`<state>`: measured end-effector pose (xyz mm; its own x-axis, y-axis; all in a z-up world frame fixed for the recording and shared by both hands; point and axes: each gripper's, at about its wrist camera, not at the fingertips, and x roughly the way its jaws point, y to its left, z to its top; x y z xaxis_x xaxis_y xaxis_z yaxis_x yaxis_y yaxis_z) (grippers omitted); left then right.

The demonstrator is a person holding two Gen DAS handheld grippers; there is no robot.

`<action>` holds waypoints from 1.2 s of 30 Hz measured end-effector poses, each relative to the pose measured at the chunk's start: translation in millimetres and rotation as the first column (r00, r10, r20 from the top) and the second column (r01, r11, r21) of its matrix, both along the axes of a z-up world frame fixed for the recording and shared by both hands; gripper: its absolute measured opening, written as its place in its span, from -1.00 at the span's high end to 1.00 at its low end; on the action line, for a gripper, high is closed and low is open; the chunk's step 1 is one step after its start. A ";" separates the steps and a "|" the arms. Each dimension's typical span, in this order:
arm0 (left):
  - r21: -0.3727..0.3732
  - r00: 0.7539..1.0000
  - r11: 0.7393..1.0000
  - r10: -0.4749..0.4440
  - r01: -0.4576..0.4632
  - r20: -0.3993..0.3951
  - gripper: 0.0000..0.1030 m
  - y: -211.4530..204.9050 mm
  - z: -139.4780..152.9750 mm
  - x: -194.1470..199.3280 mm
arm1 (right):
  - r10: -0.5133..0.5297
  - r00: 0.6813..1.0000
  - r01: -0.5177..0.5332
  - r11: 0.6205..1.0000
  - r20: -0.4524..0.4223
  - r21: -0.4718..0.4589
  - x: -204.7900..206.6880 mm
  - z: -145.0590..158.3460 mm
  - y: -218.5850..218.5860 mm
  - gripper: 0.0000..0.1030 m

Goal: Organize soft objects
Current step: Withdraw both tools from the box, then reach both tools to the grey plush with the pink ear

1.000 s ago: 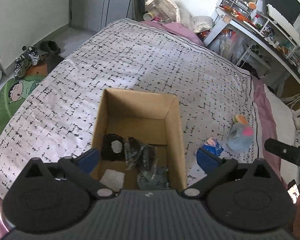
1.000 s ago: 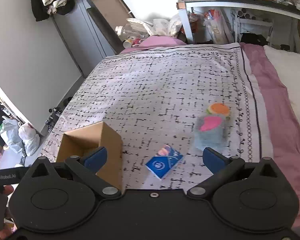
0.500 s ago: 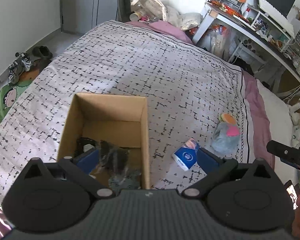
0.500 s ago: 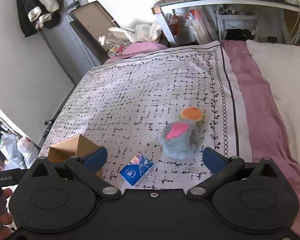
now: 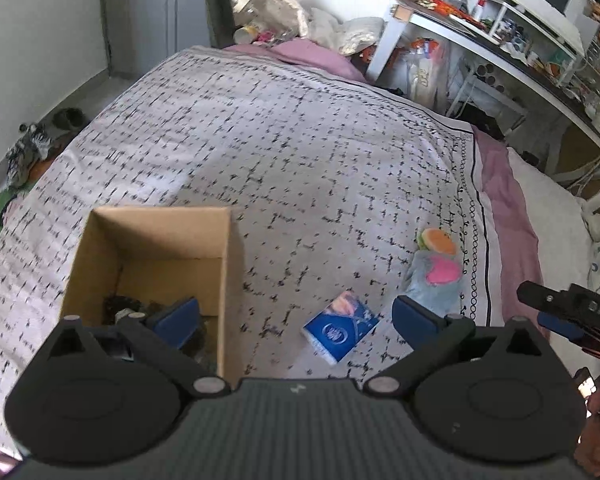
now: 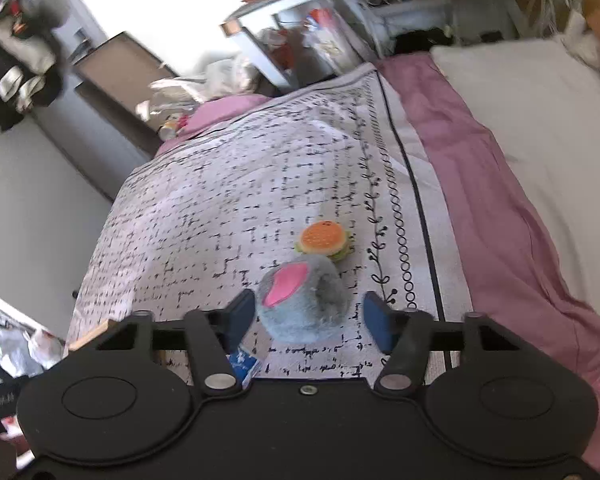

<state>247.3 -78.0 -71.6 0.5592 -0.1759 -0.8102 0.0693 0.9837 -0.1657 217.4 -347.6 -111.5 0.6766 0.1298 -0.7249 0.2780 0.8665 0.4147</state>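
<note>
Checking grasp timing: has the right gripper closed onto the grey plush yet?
Apart. The right wrist view shows the right gripper open around the grey plush, with bedspread visible beside the right finger.

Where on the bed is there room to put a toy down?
Bare bedspread lies beyond the box, up toward the pink pillow. It is crowded near the right border, where the grey plush, burger toy and blue packet sit close together.

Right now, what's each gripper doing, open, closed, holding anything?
Left gripper: open, holding nothing.
Right gripper: open, its fingers either side of the grey plush toy, not shut on it.
</note>
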 end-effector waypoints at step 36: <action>-0.037 0.972 0.973 -0.231 0.229 -0.045 -0.04 -165.2 -78.4 52.5 | -0.114 0.982 0.161 0.920 -0.151 0.358 27.6 -104.6 -69.5 0.42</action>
